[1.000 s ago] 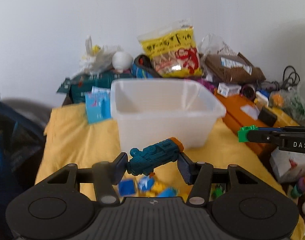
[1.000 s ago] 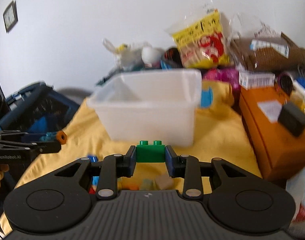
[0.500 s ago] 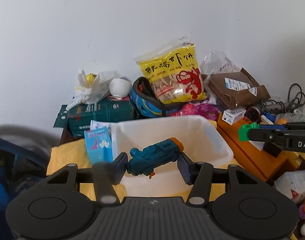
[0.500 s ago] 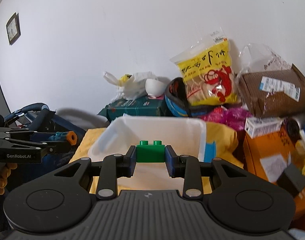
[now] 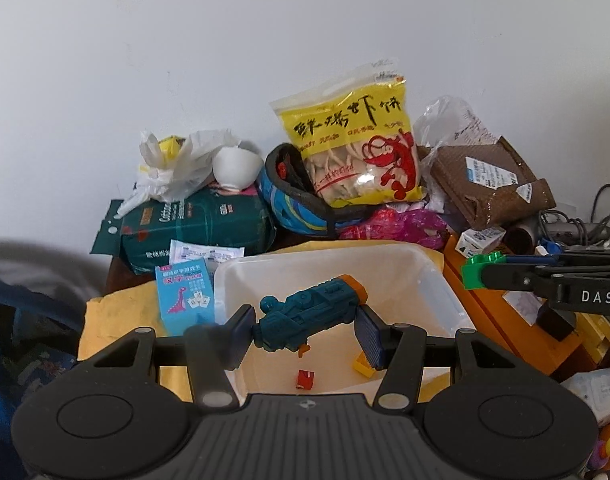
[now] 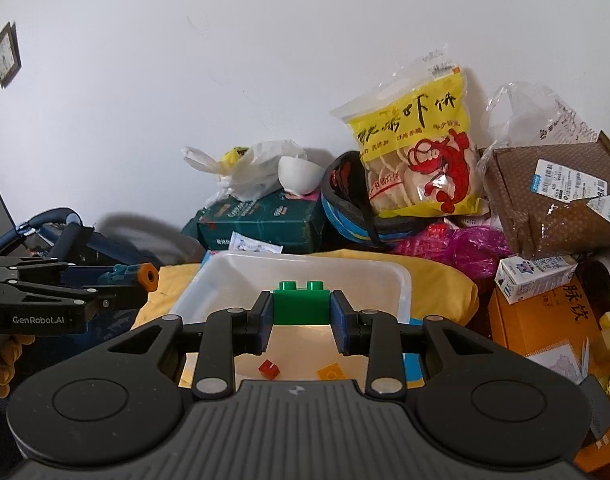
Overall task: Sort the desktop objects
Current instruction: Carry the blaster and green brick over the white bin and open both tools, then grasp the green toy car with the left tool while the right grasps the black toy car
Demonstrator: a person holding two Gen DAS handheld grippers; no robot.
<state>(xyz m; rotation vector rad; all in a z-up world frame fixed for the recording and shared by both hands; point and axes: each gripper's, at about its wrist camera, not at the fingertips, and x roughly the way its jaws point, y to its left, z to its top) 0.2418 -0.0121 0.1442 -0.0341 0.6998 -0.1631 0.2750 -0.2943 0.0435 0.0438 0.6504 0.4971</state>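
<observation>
Having come up and forward from the yellow cloth [image 5: 117,316], both grippers now hang over the white plastic bin [image 6: 401,280], so each toy looks ready to be dropped in. The left gripper [image 5: 305,330] is about half open and clamps a teal toy water gun [image 5: 309,316] with an orange muzzle, tilted; the right gripper [image 6: 301,320], nearly closed, pinches a green two-stud building brick [image 6: 301,306]. Below them in the bin lie a red cube [image 6: 269,369] and a yellow brick [image 6: 331,372], and behind the bin a yellow shrimp-cracker bag [image 5: 357,148] leans on the wall.
</observation>
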